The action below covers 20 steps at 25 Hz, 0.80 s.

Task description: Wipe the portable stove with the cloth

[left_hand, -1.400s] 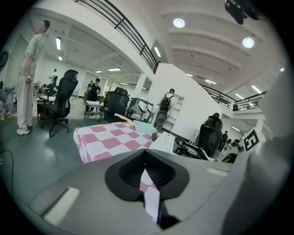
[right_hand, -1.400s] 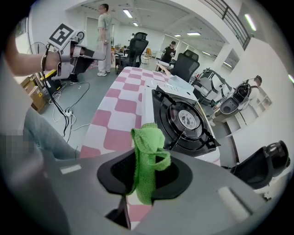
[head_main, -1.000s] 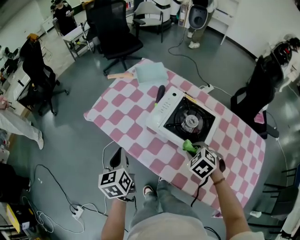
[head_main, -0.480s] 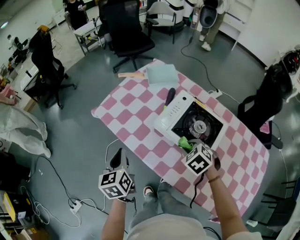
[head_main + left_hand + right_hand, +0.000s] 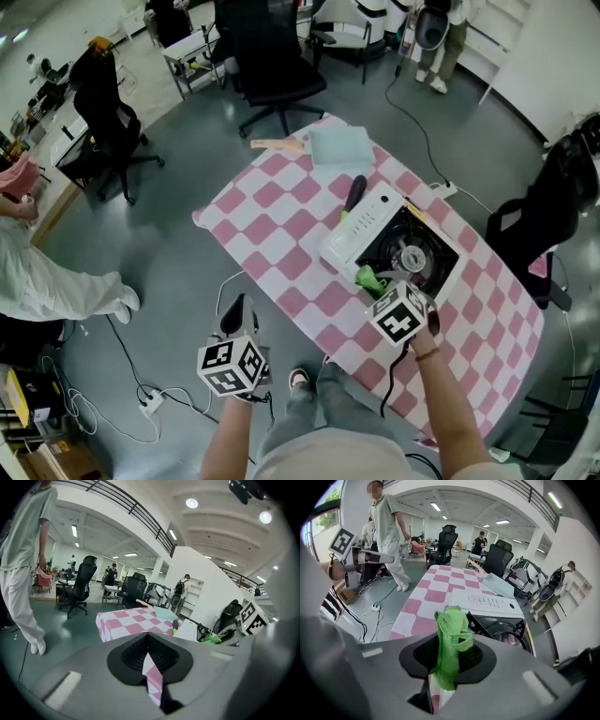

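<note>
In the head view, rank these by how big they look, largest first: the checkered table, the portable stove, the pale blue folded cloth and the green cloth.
1. checkered table
2. portable stove
3. pale blue folded cloth
4. green cloth, partly hidden by the right gripper; its full size is unsure

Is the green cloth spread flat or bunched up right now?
Bunched up: the cloth hangs crumpled, pinched in the right claw.

Right tongs (image 5: 375,283) slid the cloth (image 5: 367,277) left along the stove (image 5: 361,231) edge.
</note>
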### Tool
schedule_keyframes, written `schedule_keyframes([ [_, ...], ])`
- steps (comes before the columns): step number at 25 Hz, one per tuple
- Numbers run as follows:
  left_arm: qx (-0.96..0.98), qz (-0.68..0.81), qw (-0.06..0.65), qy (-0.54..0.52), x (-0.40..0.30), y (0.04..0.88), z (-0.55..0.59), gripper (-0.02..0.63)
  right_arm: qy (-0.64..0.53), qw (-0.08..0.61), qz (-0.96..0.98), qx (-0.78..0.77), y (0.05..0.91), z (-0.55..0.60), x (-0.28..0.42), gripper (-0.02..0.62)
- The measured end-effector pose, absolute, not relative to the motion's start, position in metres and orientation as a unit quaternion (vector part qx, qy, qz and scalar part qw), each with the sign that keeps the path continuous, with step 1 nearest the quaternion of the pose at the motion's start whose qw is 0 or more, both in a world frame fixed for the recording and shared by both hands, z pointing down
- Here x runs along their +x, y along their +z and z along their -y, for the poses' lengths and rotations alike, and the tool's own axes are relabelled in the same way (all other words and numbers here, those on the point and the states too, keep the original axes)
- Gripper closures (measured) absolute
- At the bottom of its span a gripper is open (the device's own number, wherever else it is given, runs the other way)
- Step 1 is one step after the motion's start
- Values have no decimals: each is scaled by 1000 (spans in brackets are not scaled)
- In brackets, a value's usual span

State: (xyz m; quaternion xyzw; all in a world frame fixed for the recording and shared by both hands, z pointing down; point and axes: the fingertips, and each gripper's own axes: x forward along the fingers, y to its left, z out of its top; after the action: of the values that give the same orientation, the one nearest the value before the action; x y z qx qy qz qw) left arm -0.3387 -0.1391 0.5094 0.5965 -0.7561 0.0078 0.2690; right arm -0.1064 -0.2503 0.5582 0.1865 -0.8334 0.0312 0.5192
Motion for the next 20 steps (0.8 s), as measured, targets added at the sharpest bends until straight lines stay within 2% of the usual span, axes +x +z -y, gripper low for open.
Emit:
schedule_keyframes([
  [20, 581, 767, 273, 16, -355, 515, 136, 606, 26, 465, 864, 192, 552, 274, -150, 517],
])
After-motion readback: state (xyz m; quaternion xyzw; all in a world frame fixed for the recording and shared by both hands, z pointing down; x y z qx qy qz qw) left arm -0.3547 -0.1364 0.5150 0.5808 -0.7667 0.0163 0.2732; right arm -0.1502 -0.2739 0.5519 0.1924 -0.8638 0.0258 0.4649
